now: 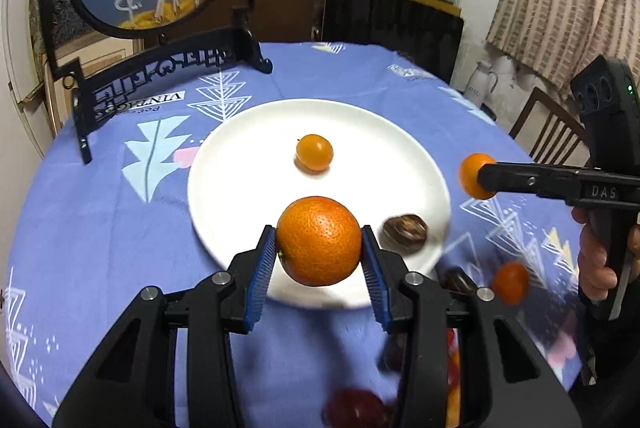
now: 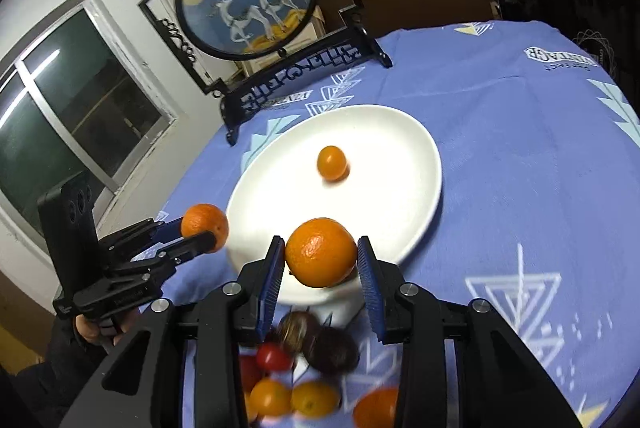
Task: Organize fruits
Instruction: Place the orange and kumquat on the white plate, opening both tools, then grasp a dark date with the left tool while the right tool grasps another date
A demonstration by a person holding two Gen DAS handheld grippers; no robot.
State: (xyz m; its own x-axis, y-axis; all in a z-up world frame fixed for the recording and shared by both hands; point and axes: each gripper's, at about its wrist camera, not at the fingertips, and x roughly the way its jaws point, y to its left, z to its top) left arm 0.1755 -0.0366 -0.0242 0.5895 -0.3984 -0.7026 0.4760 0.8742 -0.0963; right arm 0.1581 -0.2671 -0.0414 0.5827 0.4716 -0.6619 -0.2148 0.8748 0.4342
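My left gripper (image 1: 319, 242) is shut on an orange (image 1: 319, 241) and holds it above the near rim of a white plate (image 1: 240, 164). My right gripper (image 2: 321, 254) is shut on another orange (image 2: 321, 252) above the plate's (image 2: 384, 132) near edge. Each gripper shows in the other's view, with its orange (image 1: 476, 175) (image 2: 205, 226). A small kumquat (image 1: 315, 152) (image 2: 331, 162) lies on the plate. A dark brown fruit (image 1: 404, 232) sits at the plate's right rim.
Several loose fruits lie on the blue tablecloth (image 2: 520, 148) near me: dark brown ones (image 2: 332, 348), a red one (image 2: 274, 356), orange ones (image 2: 314, 398), another (image 1: 510, 282). A round framed picture on a black stand (image 1: 160, 68) stands behind the plate. A chair (image 1: 548, 132) is at right.
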